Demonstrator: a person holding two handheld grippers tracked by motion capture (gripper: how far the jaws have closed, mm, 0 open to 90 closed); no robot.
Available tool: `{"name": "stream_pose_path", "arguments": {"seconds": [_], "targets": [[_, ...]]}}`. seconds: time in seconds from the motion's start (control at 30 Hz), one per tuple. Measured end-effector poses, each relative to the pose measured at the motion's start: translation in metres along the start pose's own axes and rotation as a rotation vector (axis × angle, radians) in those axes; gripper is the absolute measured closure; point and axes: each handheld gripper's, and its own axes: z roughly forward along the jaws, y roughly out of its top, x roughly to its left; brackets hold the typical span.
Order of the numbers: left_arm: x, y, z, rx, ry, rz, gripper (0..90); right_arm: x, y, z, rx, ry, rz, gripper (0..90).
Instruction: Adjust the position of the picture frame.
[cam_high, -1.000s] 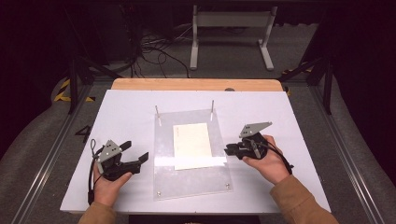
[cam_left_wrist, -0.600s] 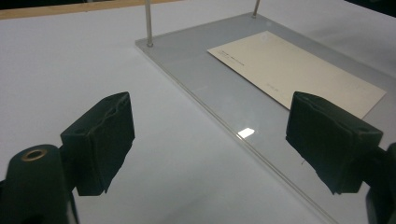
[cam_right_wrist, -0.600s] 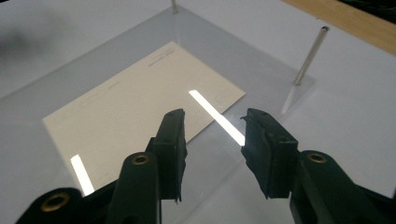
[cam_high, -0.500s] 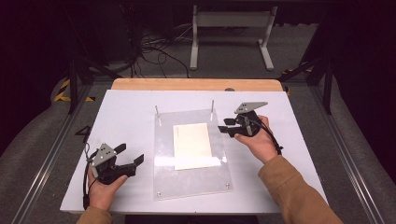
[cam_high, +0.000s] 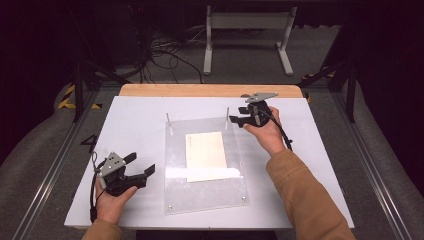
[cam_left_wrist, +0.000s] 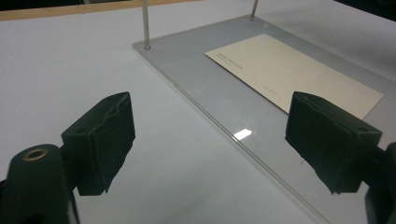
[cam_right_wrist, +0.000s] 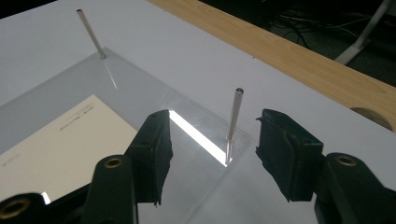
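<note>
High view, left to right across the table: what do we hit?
left gripper → left metal post → paper sheet under the clear acrylic plate → right metal post → right gripper, jaws just opening, nothing between them.

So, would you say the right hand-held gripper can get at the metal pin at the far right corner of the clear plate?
Probably yes: the right hand-held gripper has just been opening, the pin stands free between its jaws, untouched.

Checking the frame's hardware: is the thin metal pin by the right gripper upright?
Upright: the thin metal pin rises straight from the clear acrylic plate's corner.
</note>
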Motion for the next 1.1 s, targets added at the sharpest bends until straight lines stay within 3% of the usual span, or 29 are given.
{"name": "stream_pose_path", "arguments": {"seconds": [0.27, 0.43, 0.47, 0.63, 0.67, 0.73, 0.77, 0.87, 1.1], "targets": [[0.002, -0.001, 0.001, 0.002, -0.008, -0.006, 15.8, -0.012, 0.007, 0.031, 0.014, -0.045, -0.009, 44.2], [0.001, -0.001, 0.002, 0.003, -0.009, -0.003, 15.8, -0.015, 0.002, 0.052, 0.064, -0.023, -0.020, 55.3], [0.002, -0.002, 0.002, 0.006, -0.010, -0.004, 15.8, -0.016, 0.001, 0.055, 0.070, -0.015, -0.021, 62.4], [0.001, -0.002, 0.003, 0.009, -0.015, -0.005, 15.8, -0.019, -0.003, 0.065, 0.067, -0.011, -0.022, 72.3], [0.002, -0.002, 0.003, 0.012, -0.017, -0.005, 15.8, -0.020, -0.003, 0.066, 0.074, -0.006, -0.035, 80.8], [0.002, -0.003, 0.003, 0.013, -0.017, -0.006, 15.8, -0.020, -0.003, 0.067, 0.077, 0.000, -0.044, 84.3], [0.002, -0.003, 0.003, 0.014, -0.018, -0.006, 15.8, -0.017, -0.001, 0.067, 0.091, -0.002, -0.079, 84.9], [0.002, -0.003, 0.003, 0.015, -0.018, -0.006, 15.8, -0.013, 0.002, 0.064, 0.098, -0.017, -0.120, 85.1], [0.000, -0.001, 0.002, 0.012, -0.015, -0.004, 16.0, -0.011, 0.005, 0.046, 0.109, -0.026, -0.150, 85.3]]}}
